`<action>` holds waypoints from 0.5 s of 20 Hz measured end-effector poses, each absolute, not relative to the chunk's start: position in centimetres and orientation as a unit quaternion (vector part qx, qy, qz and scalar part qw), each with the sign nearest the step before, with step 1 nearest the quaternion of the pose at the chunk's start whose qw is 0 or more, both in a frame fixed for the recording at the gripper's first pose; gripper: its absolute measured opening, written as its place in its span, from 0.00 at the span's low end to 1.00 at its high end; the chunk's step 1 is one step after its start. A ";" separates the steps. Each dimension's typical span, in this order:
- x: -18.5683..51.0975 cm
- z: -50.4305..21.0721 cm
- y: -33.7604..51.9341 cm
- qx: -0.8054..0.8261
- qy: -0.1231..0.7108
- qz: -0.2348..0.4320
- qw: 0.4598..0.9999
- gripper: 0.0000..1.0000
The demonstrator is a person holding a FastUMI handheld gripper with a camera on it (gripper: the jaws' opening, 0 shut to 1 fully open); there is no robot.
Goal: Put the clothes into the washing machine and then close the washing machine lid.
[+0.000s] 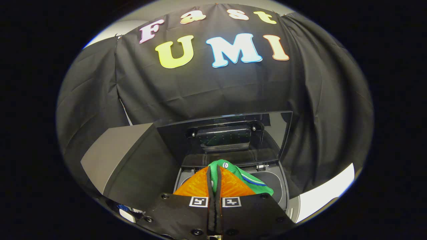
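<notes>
My gripper point(214, 170) is shut on a green garment point(248, 181) with a blue and white stripe. The cloth is pinched between the two fingers and bunches up around and to the right of the fingertips. Just beyond and below the fingers lies the top opening of the washing machine point(282, 191), its grey rim showing to the right of the garment. The machine's dark see-through lid point(230, 136) stands raised and upright behind the opening, hinged at the back. The drum inside is mostly hidden by the fingers and the garment.
A grey box-like block point(116, 156) stands close on the left of the machine. The black cloth wall hangs right behind the lid and on both sides. A pale floor strip point(328, 193) shows at the right.
</notes>
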State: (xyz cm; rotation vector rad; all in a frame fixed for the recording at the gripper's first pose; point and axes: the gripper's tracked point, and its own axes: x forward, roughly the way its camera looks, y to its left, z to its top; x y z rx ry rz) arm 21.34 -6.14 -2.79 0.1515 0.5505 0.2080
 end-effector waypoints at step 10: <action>21.4 -7.8 -5.5 0.074 0.322 0.101 0.938 0.02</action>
